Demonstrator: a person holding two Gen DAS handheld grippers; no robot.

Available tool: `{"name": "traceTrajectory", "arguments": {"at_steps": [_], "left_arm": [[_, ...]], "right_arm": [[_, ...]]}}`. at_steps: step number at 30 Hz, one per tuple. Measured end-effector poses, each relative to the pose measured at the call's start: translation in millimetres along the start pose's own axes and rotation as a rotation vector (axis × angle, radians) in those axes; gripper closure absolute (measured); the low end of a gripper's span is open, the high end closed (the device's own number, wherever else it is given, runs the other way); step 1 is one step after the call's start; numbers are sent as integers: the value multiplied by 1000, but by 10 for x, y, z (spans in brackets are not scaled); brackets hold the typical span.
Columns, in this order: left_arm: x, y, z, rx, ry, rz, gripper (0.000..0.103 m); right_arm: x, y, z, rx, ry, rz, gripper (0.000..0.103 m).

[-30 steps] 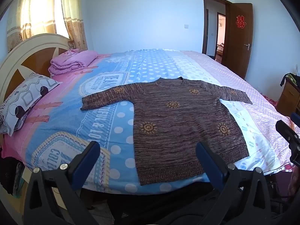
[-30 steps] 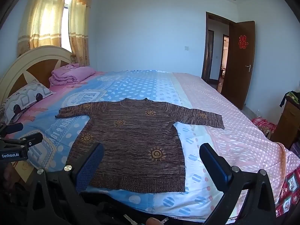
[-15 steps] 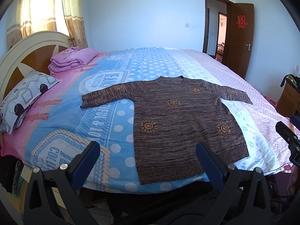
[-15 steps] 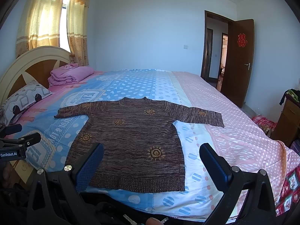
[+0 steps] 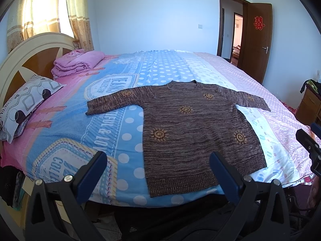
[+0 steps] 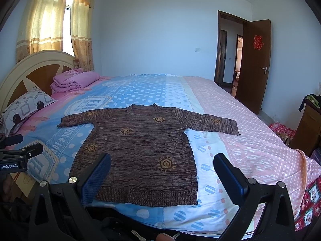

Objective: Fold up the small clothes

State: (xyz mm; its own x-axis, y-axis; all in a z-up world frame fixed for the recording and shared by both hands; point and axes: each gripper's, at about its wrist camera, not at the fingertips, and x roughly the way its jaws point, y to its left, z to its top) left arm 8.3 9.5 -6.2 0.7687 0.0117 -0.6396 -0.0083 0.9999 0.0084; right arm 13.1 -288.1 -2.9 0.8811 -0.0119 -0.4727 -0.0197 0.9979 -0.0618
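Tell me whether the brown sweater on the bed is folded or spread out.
Spread out. The sweater lies flat on the bed, both sleeves stretched sideways, hem toward the camera, nothing folded over.

Brown marled knit sweater with orange sun motifs: one item, spread flat and face up on the bedspread, unfolded. Left wrist view: occupies centre to right of centre of frame; round neckline toward the upper part, ribbed hem toward the lower edge, near the bed's front edge. Both sleeves extended outward and angled slightly down, one reaching toward frame left, the other toward frame right. Right wrist view: body sits in centre of frame, hem in the lower centre. Fabric lies mostly smooth, faint horizontal ripples across the body. Five sun motifs countable on the body and sleeves.
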Motion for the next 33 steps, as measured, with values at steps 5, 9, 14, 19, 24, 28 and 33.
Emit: {"name": "traceTrajectory", "arguments": {"at_steps": [5, 9, 14, 19, 24, 28, 33], "left_arm": [[0, -1, -2, 0, 0, -1, 0], [5, -2, -7, 0, 0, -2, 0], [7, -5, -9, 0, 0, -1, 0], [8, -3, -8, 0, 1, 0, 0], [31, -6, -28, -1, 7, -4, 0], [34, -9, -30, -1, 7, -4, 0], [34, -9, -31, 0, 8, -4, 0]], "right_arm": [[2, -3, -2, 2, 1, 2, 1], [4, -6, -6, 1, 2, 3, 1], [3, -6, -9, 3, 1, 3, 1], [11, -8, -10, 2, 5, 4, 1], [13, -5, -19, 1, 6, 10, 1], [16, -3, -25, 1, 7, 13, 1], [18, -9, -21, 5, 6, 18, 1]]}}
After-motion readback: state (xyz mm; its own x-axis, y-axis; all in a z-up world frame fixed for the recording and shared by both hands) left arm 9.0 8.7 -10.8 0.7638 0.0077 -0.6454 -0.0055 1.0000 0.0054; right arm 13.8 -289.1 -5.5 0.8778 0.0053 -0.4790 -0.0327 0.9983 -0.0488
